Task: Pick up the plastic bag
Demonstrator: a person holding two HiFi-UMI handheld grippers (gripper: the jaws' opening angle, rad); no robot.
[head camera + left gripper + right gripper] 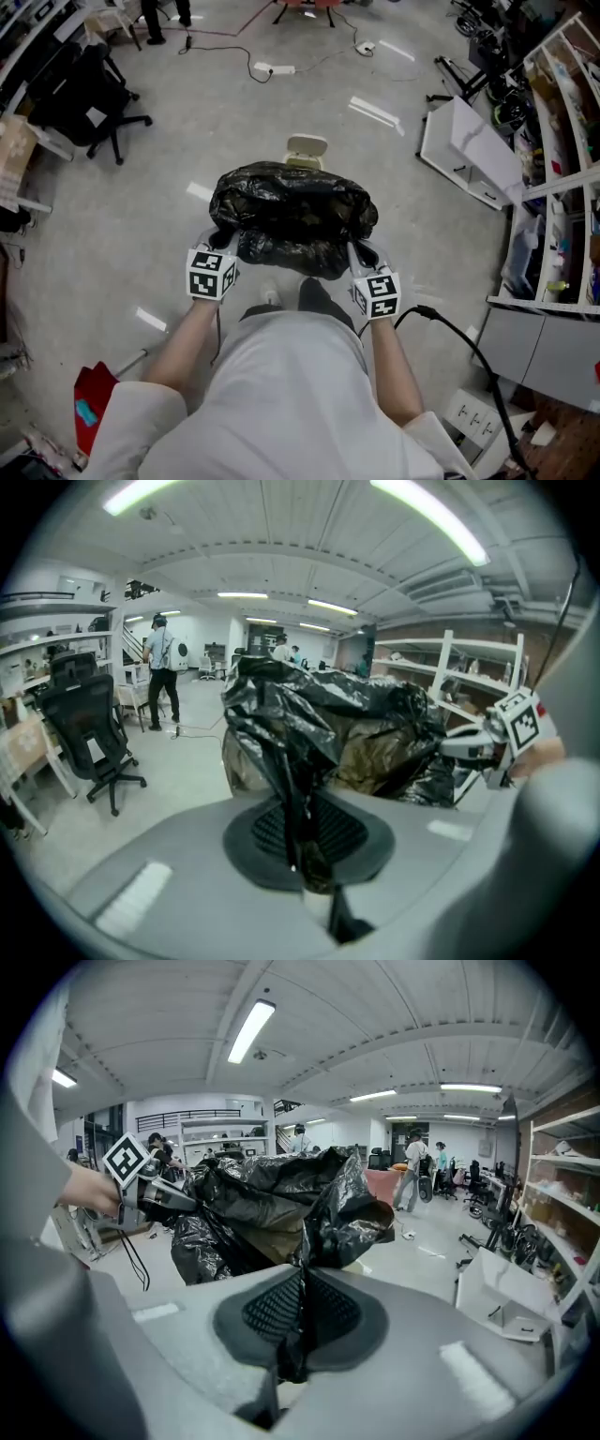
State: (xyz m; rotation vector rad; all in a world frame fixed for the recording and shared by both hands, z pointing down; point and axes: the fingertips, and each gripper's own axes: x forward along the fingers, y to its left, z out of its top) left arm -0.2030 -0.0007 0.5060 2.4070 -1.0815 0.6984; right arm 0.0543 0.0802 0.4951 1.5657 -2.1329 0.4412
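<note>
A crumpled black plastic bag (292, 217) hangs in the air in front of me, held up between both grippers. My left gripper (219, 246) is shut on the bag's left edge; in the left gripper view a strip of black plastic bag (309, 733) is pinched between the dark pads. My right gripper (361, 255) is shut on the right edge, and the right gripper view shows a fold of the plastic bag (281, 1208) clamped in the same way. Each gripper appears in the other's view: the right gripper (459, 749) and the left gripper (183, 1202).
A beige object (306, 150) stands on the floor just behind the bag. A black office chair (89, 94) is at the far left, a white panel (469, 150) and shelving (562, 141) at the right. A red item (94, 398) lies by my left leg. A black cable (459, 337) trails right.
</note>
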